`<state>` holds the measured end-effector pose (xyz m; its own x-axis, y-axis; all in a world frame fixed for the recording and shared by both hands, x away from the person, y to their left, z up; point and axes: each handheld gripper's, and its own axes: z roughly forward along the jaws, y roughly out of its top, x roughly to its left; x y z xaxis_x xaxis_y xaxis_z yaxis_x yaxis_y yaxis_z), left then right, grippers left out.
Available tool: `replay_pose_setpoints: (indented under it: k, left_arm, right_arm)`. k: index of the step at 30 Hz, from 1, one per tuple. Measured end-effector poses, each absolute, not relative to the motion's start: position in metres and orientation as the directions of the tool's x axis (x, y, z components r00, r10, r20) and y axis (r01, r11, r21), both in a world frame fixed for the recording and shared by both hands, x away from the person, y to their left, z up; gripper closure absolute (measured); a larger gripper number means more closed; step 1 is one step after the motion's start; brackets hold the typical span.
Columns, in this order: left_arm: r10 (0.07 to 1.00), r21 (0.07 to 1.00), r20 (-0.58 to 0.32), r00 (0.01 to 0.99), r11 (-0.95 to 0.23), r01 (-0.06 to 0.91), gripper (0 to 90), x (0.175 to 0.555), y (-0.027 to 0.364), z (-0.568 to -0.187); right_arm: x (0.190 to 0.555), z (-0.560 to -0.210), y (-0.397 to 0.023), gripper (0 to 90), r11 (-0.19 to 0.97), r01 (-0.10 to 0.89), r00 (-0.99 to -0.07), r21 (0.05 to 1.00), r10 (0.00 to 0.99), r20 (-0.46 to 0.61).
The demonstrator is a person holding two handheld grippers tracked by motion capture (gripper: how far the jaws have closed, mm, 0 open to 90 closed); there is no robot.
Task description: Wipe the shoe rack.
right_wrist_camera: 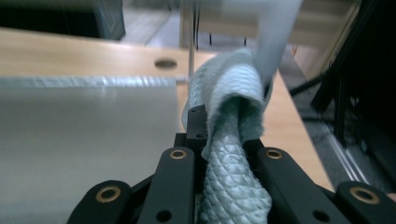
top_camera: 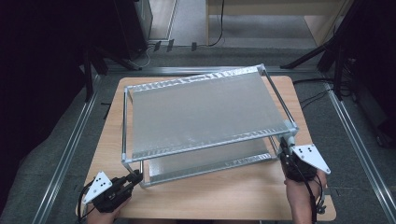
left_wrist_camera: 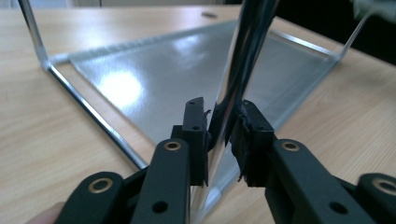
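Note:
A two-tier metal rack point(top_camera: 205, 112) stands on the wooden table point(top_camera: 233, 196), with a lower shelf point(top_camera: 210, 161) under the wide top one. At its front left corner my left gripper point(top_camera: 137, 177) lies low. In the left gripper view, the jaws of the left gripper point(left_wrist_camera: 223, 126) close around the shiny upright leg point(left_wrist_camera: 247, 42), and the pads touch it. My right gripper point(top_camera: 286, 151) is at the front right corner, shut on a pale blue-green cloth point(right_wrist_camera: 233, 93). The cloth folds around the rack's blurred upright post point(right_wrist_camera: 278, 37). The cloth hides the fingertips of the right gripper point(right_wrist_camera: 224, 135).
The rack covers most of the table, leaving a bare wooden strip along the front edge. Aluminium rails point(top_camera: 70, 149) run along the floor on both sides. Black stands and cables point(top_camera: 327, 60) sit beyond the far right corner. A round hole point(right_wrist_camera: 165, 63) marks the tabletop.

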<state>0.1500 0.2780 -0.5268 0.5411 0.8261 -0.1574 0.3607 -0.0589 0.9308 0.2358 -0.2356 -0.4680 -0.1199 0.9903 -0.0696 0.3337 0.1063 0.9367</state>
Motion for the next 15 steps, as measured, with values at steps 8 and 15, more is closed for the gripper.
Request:
replay_pose_setpoints:
  k: [8, 15]
  left_arm:
    - [0.83, 0.937, -0.118, 0.545, -0.089, 0.338, 79.9, 0.148, 0.273, -0.524]
    - [0.831, 0.937, -0.122, 0.542, -0.084, 0.339, 80.0, 0.147, 0.271, -0.525]
  right_arm:
    - [0.249, -0.527, -0.239, 81.2, 0.179, 0.531, -0.134, 0.828, 0.983, -0.126]
    - [0.248, -0.542, -0.223, 82.8, 0.196, 0.576, -0.184, 0.794, 0.977, -0.108]
